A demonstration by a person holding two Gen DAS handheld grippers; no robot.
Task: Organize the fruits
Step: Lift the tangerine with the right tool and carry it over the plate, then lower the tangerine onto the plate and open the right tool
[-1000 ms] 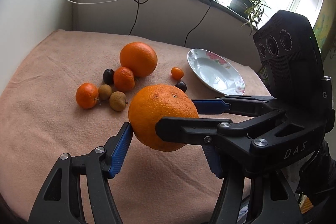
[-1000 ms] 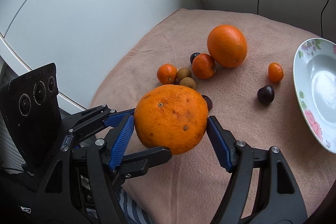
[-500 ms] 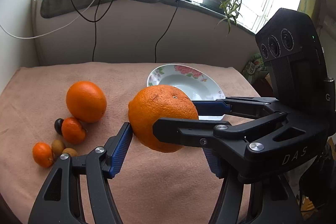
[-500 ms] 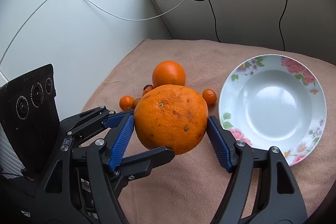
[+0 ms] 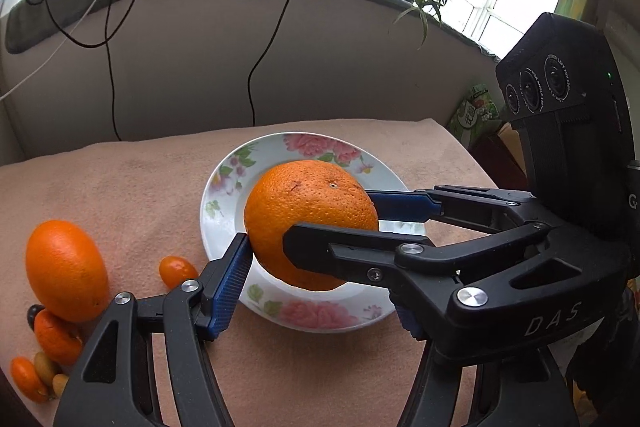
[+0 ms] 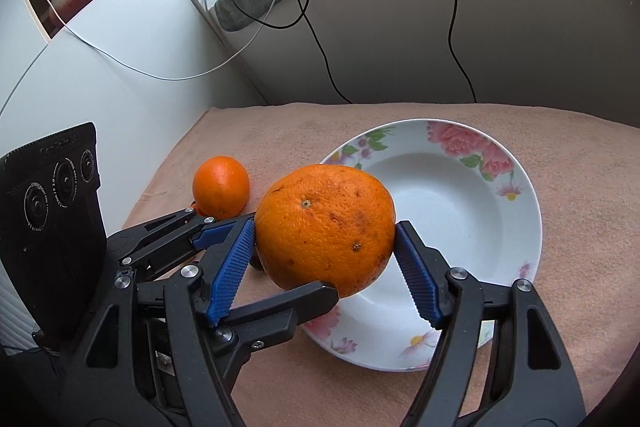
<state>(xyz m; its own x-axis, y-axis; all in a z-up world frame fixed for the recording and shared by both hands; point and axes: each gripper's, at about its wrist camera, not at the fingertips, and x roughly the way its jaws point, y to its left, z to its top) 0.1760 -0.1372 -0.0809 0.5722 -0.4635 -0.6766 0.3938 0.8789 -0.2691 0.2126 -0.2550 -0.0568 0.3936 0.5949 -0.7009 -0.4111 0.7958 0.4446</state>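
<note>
Gripping speckled orange (image 6: 325,229), both grippers, above plate (image 6: 516,195)

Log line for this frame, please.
phase: carry | left gripper and right gripper: both shut on big orange | position: over floral plate, not released

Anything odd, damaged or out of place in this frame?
Only one thing: the big orange has dark brown blemishes on its peel. Both the left gripper and the right gripper clamp it together above the empty floral plate. Nothing has spilled.
</note>
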